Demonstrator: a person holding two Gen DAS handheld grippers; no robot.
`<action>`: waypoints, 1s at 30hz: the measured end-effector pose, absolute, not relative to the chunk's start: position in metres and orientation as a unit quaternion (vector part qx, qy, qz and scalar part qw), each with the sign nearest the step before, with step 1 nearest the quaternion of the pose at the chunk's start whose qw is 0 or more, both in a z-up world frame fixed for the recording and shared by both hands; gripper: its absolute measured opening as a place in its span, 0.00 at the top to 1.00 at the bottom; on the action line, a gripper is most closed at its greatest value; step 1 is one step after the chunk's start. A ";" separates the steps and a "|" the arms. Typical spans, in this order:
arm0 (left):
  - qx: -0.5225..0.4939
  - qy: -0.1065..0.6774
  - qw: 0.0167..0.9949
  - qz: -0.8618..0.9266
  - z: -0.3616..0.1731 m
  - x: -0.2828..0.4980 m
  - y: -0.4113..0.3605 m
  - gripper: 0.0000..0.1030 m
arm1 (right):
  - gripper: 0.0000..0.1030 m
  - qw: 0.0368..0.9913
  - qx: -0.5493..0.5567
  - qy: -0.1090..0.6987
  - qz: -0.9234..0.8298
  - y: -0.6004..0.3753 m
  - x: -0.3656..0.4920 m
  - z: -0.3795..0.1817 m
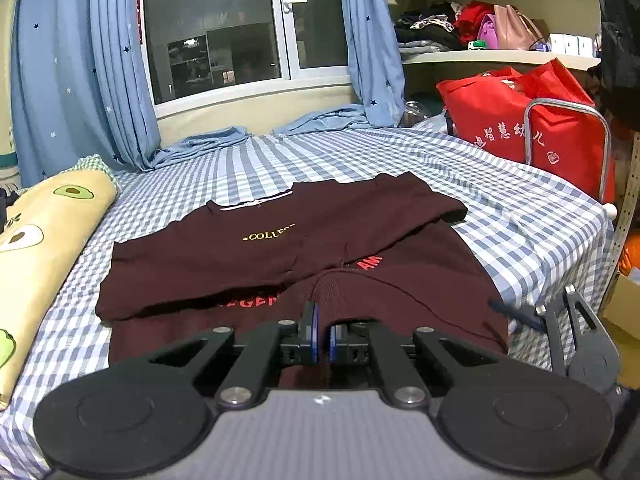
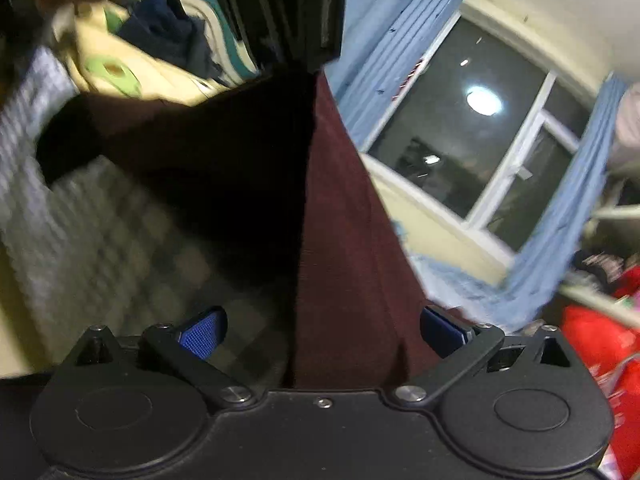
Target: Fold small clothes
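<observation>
One dark maroon knit T-shirt [image 1: 280, 256] with gold and red lettering lies on the blue-and-white checked bed sheet [image 1: 520, 224], sleeves already folded in across the chest. Left tongs [image 1: 321, 334] are clamped together on the ribbed bottom hem, which rises in a small peak between the pads. Right tongs [image 2: 320, 334] stand wide apart; maroon cloth hangs between the blue textured pads [image 2: 202, 334], and I cannot tell if it touches them.

Risks, as judgement: with only one grip holding, lifting the hem could drag the shirt crooked and undo the sleeve folds; the thin soft knit may slip from the pads. The right view is blurred, so closing there might miss the edge.

A cream avocado-print pillow [image 1: 44, 248] lies just beside the shirt, and a shiny red fabric tote bag [image 1: 516, 120] sits well apart.
</observation>
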State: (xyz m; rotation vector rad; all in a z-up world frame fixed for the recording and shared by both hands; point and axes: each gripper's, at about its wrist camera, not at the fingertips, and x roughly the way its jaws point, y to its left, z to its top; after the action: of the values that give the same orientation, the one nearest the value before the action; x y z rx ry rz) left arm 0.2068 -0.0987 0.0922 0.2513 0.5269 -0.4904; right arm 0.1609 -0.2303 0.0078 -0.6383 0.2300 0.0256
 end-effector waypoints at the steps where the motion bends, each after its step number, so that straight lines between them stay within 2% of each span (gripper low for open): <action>1: 0.121 0.257 0.928 -0.240 0.091 0.206 -0.099 0.96 | 0.10 0.941 -0.319 0.111 -0.004 -0.232 0.164 0.007; 5: 0.120 0.248 0.931 -0.240 0.083 0.197 -0.098 0.96 | 0.22 0.940 -0.323 0.104 -0.030 -0.250 0.164 0.010; 6: 0.125 0.241 0.933 -0.237 0.079 0.192 -0.098 0.96 | 0.34 0.940 -0.325 0.100 -0.027 -0.255 0.161 0.013; 7: 0.129 0.233 0.935 -0.234 0.074 0.188 -0.099 0.96 | 0.50 0.939 -0.329 0.093 -0.023 -0.259 0.157 0.016; 8: 0.133 0.226 0.937 -0.232 0.069 0.183 -0.099 0.95 | 0.58 0.938 -0.335 0.086 -0.020 -0.262 0.153 0.018; 9: 0.134 0.221 0.938 -0.231 0.063 0.178 -0.098 0.93 | 0.71 0.937 -0.338 0.080 -0.017 -0.267 0.150 0.019; 10: 0.135 0.216 0.940 -0.229 0.056 0.172 -0.098 0.91 | 0.79 0.939 -0.336 0.073 -0.012 -0.271 0.145 0.023; 12: 0.138 0.203 0.944 -0.220 0.041 0.160 -0.100 0.79 | 0.84 0.943 -0.326 0.071 -0.006 -0.280 0.141 0.031; 13: 0.141 0.198 0.946 -0.213 0.035 0.155 -0.101 0.75 | 0.85 0.944 -0.322 0.074 -0.002 -0.282 0.140 0.035; 16: 0.151 0.180 0.954 -0.186 0.014 0.140 -0.104 0.61 | 0.87 0.949 -0.304 0.084 0.010 -0.289 0.140 0.049; 18: 0.161 0.172 0.958 -0.165 0.000 0.132 -0.107 0.39 | 0.87 0.953 -0.291 0.086 0.016 -0.291 0.140 0.058; 23: 0.242 0.121 0.959 -0.083 -0.028 0.120 -0.123 0.15 | 0.87 0.961 -0.262 0.089 0.028 -0.296 0.145 0.079; 24: 0.268 0.107 0.955 -0.063 -0.035 0.121 -0.127 0.12 | 0.87 0.962 -0.256 0.090 0.029 -0.297 0.145 0.083; 30: 0.353 0.113 0.929 0.025 -0.072 0.139 -0.133 0.12 | 0.87 0.967 -0.234 0.093 0.027 -0.303 0.147 0.093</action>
State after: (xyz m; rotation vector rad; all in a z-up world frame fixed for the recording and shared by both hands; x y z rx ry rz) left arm 0.1390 -0.1334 -0.0717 0.7229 0.2306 0.0508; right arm 0.1466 -0.3025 0.0934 -0.4730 0.1877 0.0556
